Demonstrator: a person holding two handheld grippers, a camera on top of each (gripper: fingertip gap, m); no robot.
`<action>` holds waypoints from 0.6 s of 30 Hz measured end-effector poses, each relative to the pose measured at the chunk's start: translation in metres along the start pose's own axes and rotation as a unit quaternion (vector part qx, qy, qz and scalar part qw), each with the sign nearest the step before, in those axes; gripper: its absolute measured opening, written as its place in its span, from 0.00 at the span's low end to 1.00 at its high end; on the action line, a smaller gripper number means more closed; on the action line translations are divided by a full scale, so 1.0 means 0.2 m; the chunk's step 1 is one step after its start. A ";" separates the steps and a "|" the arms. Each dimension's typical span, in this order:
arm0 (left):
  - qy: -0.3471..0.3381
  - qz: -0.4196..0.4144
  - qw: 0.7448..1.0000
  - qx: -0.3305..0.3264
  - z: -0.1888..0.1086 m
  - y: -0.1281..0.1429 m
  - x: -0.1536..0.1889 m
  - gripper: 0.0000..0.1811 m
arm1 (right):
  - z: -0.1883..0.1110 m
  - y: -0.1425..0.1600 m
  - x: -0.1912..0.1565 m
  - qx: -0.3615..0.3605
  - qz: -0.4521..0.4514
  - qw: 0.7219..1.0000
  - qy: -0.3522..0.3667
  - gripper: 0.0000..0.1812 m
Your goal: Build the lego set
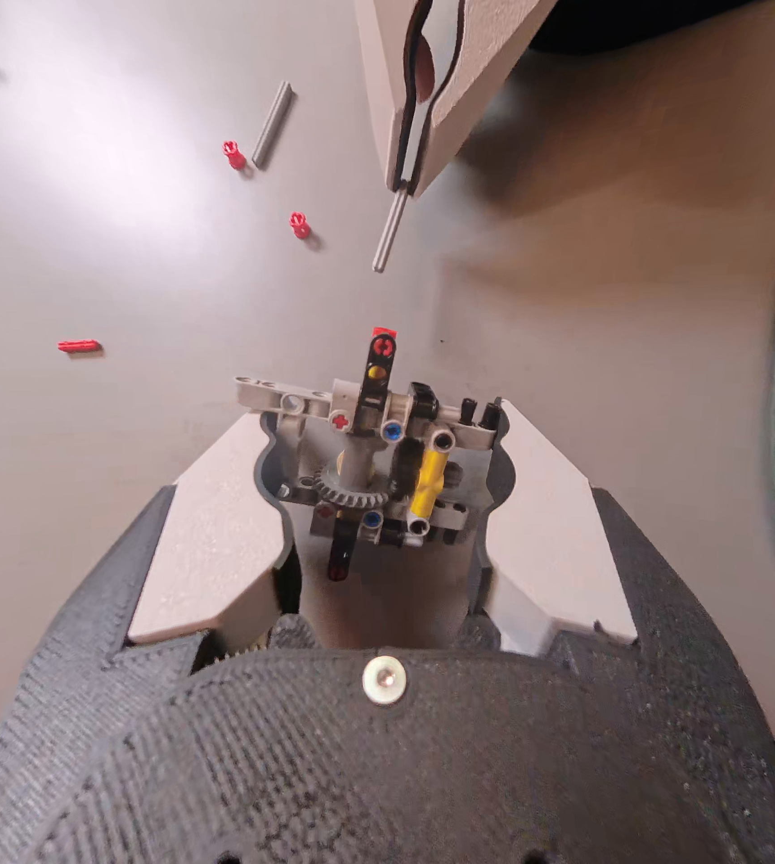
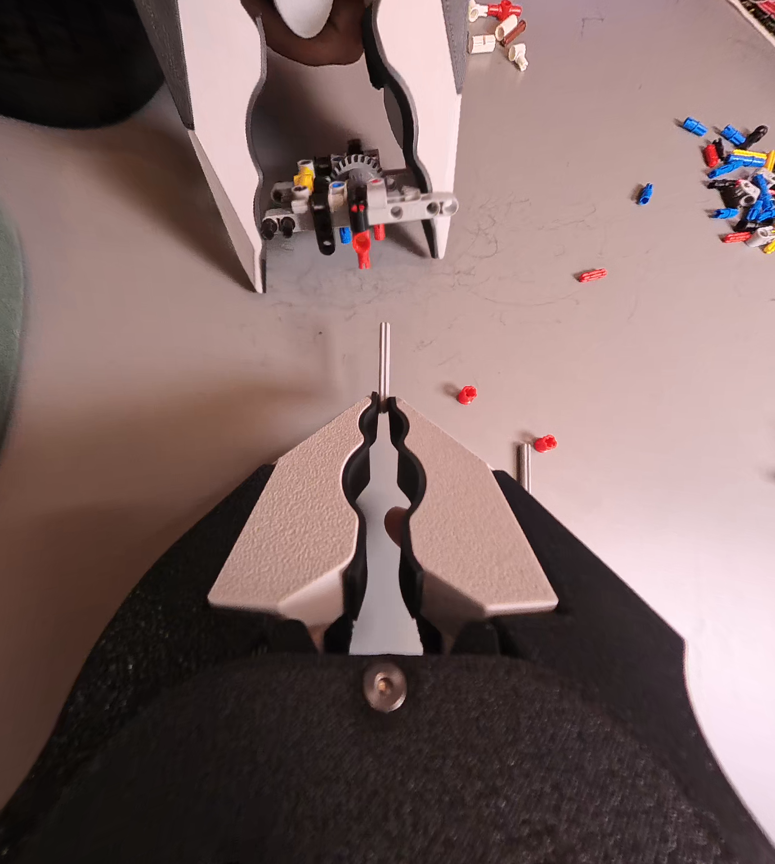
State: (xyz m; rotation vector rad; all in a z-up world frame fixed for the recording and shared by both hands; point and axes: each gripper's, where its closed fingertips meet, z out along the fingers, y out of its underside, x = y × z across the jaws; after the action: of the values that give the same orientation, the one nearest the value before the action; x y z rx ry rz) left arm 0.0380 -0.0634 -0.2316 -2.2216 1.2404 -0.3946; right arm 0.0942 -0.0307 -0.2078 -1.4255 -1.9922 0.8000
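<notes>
Grey bench (image 2: 609,327) fills both views. The left tongs (image 1: 376,449) grip the part-built model (image 1: 376,449) between their pale fingers, low centre in the left view and top centre in the right view (image 2: 352,205). The right tongs (image 2: 383,402) are clenched on a thin grey axle (image 2: 384,357), whose free end points toward the model, well apart from it. Two red bushes (image 2: 467,394) and a second axle (image 2: 525,465) lie at centre right, a heap of loose pieces (image 2: 768,196) at upper right.
</notes>
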 end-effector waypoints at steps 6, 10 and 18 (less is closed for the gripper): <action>0.018 -0.010 0.999 -0.038 0.00 0.01 0.01 0.49 | -0.01 0.01 0.01 0.006 0.003 1.000 0.002 0.01; 0.028 -0.016 0.998 -0.051 0.00 0.01 0.02 0.49 | -0.01 0.01 0.01 0.010 0.002 1.000 0.002 0.01; 0.024 -0.012 0.998 -0.054 0.01 0.01 0.02 0.52 | -0.03 0.01 0.02 0.018 0.004 1.000 0.007 0.01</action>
State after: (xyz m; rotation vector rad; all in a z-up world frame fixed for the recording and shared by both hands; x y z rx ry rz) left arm 0.0395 -0.0668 -0.2336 -2.3327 1.2898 -0.4010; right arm 0.0986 -0.0256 -0.2055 -1.4150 -1.9536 0.8239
